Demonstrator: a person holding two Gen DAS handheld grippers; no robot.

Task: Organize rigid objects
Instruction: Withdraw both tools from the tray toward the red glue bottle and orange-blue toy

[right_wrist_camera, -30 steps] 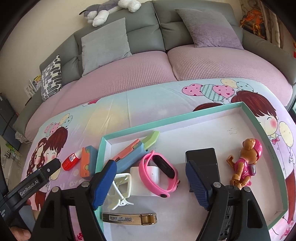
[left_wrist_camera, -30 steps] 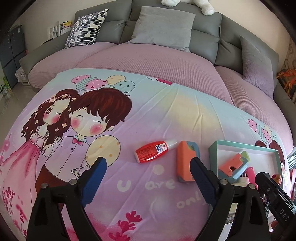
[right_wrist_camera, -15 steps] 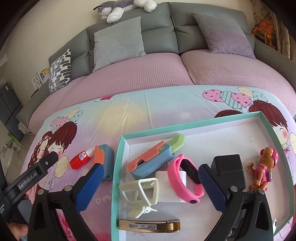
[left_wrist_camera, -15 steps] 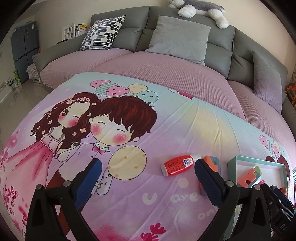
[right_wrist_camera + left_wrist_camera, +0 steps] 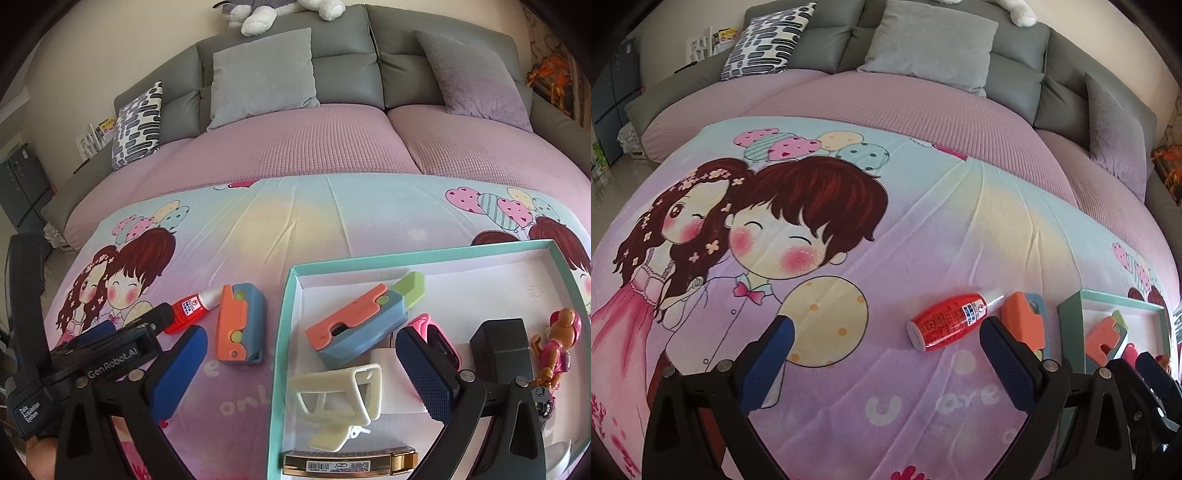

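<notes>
A red glue bottle [image 5: 951, 321] lies on the cartoon bedsheet, its white tip next to an orange-and-blue block toy [image 5: 1025, 323]. Both also show in the right wrist view: the bottle [image 5: 190, 310] and the block toy [image 5: 242, 325]. My left gripper [image 5: 886, 354] is open and empty, just short of the bottle. My right gripper [image 5: 299, 365] is open and empty over the left rim of the teal box [image 5: 284, 332]. The box holds a second orange-blue toy [image 5: 362, 321], a cream clip [image 5: 336, 402], a pink band [image 5: 424, 325], a black block [image 5: 502, 347], a toy pup [image 5: 557, 339] and a gold clasp [image 5: 351, 467].
The sheet [image 5: 849, 229] covers a pink sofa seat [image 5: 332, 140] with grey cushions [image 5: 262, 74] and a patterned pillow [image 5: 138, 122] behind. The teal box shows at the right edge of the left wrist view [image 5: 1071, 332]. The left gripper's body [image 5: 74, 362] sits left of the right gripper.
The left gripper has swung left and then drawn closer to the glue bottle. The right gripper has shifted left, from over the box's middle to its left rim. Both stayed open.
</notes>
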